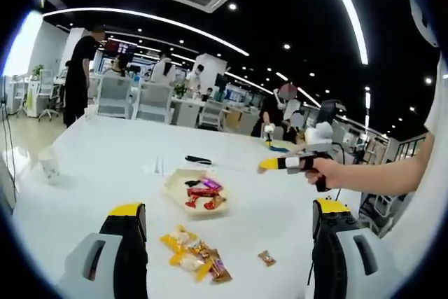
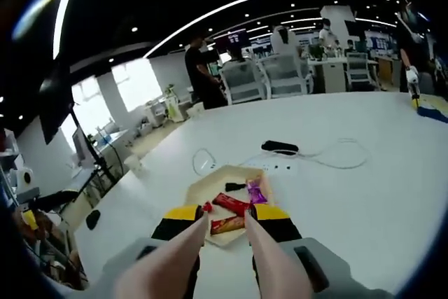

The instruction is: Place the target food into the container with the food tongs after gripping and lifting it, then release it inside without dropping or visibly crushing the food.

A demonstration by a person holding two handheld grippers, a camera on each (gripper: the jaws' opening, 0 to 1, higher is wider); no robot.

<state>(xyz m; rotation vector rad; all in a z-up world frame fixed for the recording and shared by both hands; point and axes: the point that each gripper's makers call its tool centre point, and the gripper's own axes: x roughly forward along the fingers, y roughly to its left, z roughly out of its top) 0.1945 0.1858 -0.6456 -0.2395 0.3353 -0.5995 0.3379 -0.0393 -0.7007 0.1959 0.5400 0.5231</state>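
Note:
A beige hexagonal tray (image 1: 175,185) (image 2: 207,177) lies on the white table and holds several wrapped candies, among them a red bar (image 2: 232,203) and a purple one (image 2: 256,191). My right gripper (image 2: 227,213) is shut on pale food tongs (image 2: 269,257), whose two arms reach over the tray's near edge. Their tips stand apart on either side of an orange-red bar (image 2: 227,225). My left gripper (image 1: 227,208) is open and holds nothing, above a loose pile of wrapped candies (image 1: 196,253). The right gripper (image 1: 280,164), in a person's hand, comes in beyond the tray.
A single candy (image 1: 266,258) lies right of the pile. A black object (image 2: 280,147), a white power strip (image 2: 276,168) and its cable lie behind the tray. A paper cup (image 1: 49,166) stands far left. Chairs and people line the table's far side.

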